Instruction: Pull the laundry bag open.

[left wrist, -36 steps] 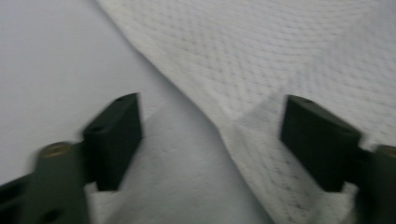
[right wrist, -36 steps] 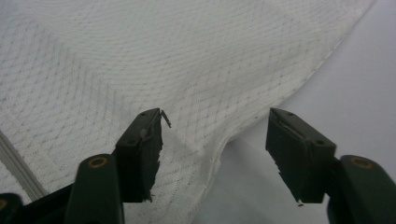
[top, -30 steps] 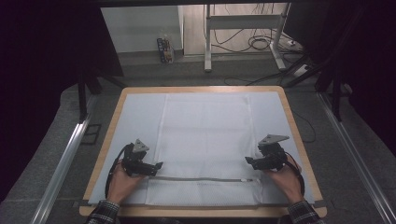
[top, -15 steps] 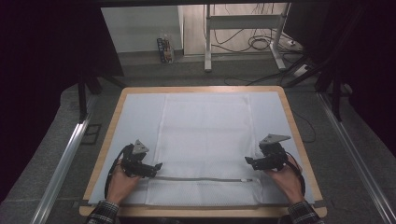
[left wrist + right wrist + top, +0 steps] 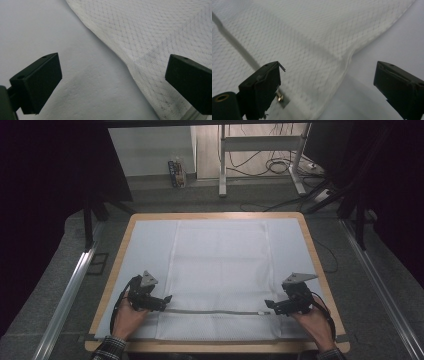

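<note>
While the zipper (image 5: pixel 215 311) runs crosswise on the white cloth (image 5: pixel 220 270) near the counter's (image 5: pixel 307 232) front edge, the left claw (image 5: pixel 166 299) and right claw (image 5: pixel 269 305), both released, flank its ends.

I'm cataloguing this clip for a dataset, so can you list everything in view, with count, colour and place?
Cloth: one, white with a woven pattern, spread flat mid-table.
Zipper strip: one, grey, lying across the cloth's near part between the two grippers; small metal pull at its right end.
Table cover: one, pale blue-white sheet under the cloth.
Table: one, light wooden rim.
Metal stand: one, grey, on the floor beyond the table.
Cables: several, dark, on the floor by the stand.
Left gripper: one, black, jaws open, at the cloth's left edge.
Right gripper: one, black, jaws have just been opening, nothing clamped, by the pull.
Hands: two, left hand, right hand.
</note>
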`<state>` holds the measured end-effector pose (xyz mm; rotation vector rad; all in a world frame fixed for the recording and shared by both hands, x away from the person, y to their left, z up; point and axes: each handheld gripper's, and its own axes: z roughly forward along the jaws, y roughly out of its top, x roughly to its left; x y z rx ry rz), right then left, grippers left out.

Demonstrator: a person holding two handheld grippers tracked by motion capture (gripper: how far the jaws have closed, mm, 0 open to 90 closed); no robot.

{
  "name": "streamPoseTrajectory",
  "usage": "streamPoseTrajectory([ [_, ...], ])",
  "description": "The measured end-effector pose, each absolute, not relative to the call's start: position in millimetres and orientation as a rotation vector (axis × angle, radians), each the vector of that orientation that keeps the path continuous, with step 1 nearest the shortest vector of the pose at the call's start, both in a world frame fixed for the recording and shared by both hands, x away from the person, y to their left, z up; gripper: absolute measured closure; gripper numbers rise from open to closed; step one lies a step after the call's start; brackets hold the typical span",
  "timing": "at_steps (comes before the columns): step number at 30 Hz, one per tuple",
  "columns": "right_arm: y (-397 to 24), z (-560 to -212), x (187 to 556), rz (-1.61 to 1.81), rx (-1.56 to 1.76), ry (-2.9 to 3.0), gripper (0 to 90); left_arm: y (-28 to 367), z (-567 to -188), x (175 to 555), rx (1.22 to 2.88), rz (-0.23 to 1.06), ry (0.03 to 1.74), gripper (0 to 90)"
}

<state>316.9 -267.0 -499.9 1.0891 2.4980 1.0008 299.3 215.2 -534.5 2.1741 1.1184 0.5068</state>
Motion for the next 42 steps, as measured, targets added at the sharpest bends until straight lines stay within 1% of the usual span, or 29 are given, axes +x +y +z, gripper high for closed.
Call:
streamPoseTrajectory([
  [7, -279, -501, 295, 1.037, 1.113, 2.506, 4.7, 215, -535, 299, 2.182, 0.51, 1.121, 0.6],
  [12, -275, -504, 281, 0.977, 1.114, 2.562, 5.4, 214, -537, 300, 2.187, 0.513, 1.122, 0.6],
  [20, -263, -515, 275, 0.818, 1.105, 2.592, 14.3, 213, -537, 299, 2.21, 0.517, 1.113, 0.7],
  [22, -259, -515, 271, 0.76, 1.053, 2.572, 18.2, 212, -538, 300, 2.213, 0.517, 1.108, 0.7],
  [26, -258, -514, 267, 0.758, 1.081, 2.552, 27.0, 211, -537, 299, 2.219, 0.52, 1.1, 0.8],
  [29, -256, -513, 264, 0.754, 1.09, 2.55, 36.5, 208, -535, 298, 2.215, 0.53, 1.082, 0.8],
  [30, -256, -513, 264, 0.754, 1.09, 2.55, 36.5, 208, -535, 298, 2.215, 0.53, 1.082, 0.8],
  [31, -254, -512, 261, 0.756, 1.094, 2.549, 43.3, 206, -534, 297, 2.216, 0.532, 1.074, 0.8],
  [32, -253, -512, 260, 0.757, 1.094, 2.546, 46.2, 206, -534, 297, 2.219, 0.533, 1.071, 0.8],
  [34, -253, -511, 259, 0.757, 1.114, 2.531, 57.4, 204, -534, 297, 2.225, 0.536, 1.066, 0.8],
  [36, -252, -511, 258, 0.761, 1.115, 2.532, 63.7, 203, -534, 297, 2.229, 0.538, 1.06, 0.8],
  [39, -251, -511, 257, 0.78, 1.109, 2.544, 79.1, 202, -533, 296, 2.224, 0.541, 1.057, 0.8],
  [40, -251, -511, 257, 0.787, 1.108, 2.551, 82.1, 202, -532, 296, 2.225, 0.542, 1.053, 0.8],
  [42, -251, -510, 257, 0.795, 1.103, 2.563, 83.9, 202, -531, 296, 2.219, 0.544, 1.05, 1.0],
])
